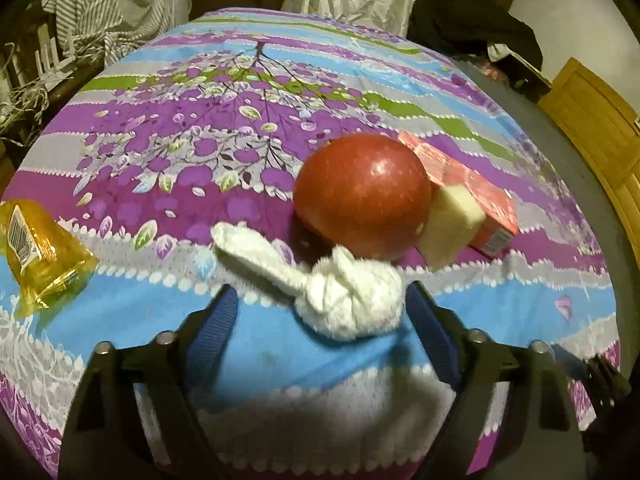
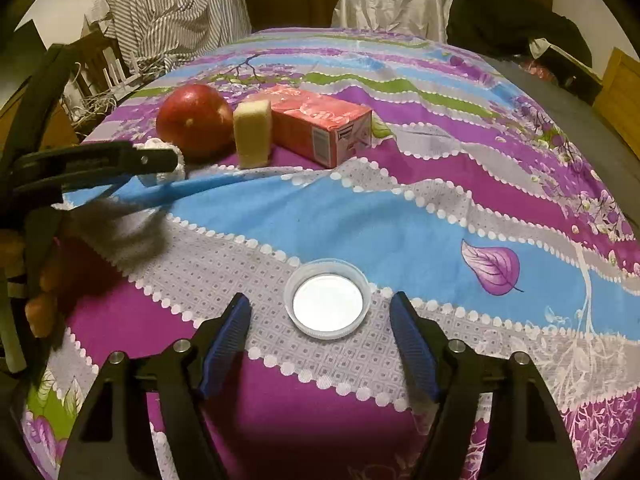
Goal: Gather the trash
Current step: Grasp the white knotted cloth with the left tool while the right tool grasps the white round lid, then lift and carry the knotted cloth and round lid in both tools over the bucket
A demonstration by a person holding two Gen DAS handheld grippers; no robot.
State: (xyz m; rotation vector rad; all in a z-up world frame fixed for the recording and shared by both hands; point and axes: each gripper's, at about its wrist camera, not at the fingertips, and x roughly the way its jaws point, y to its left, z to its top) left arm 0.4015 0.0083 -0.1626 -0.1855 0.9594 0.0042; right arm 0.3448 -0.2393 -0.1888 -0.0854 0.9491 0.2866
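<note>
- L gripper [image 1: 320, 312]: jaws wide open either side of white tissue wad [image 1: 344, 300], not pinching it; wad touches front of red apple [image 1: 362, 196].
- R gripper [image 2: 320, 320]: jaws wide open, flanking plastic lid [image 2: 327, 304] on desk, well in front of apple.
- Sponge [image 1: 450, 226] betw apple & pink carton [image 1: 472, 188].

Tablecloth [image 2: 360, 216] — wavy purple, blue, grey, green bands, white dotted edging, purple leaf print. Apple [image 1: 362, 194] red. Carton [image 2: 320, 126] pink-red. Sponge [image 2: 252, 136] pale yellow. Knotted tissue [image 1: 348, 300] white. Wrapper [image 1: 40, 252] amber — barcode label. Lid [image 2: 327, 304] translucent white.
</note>
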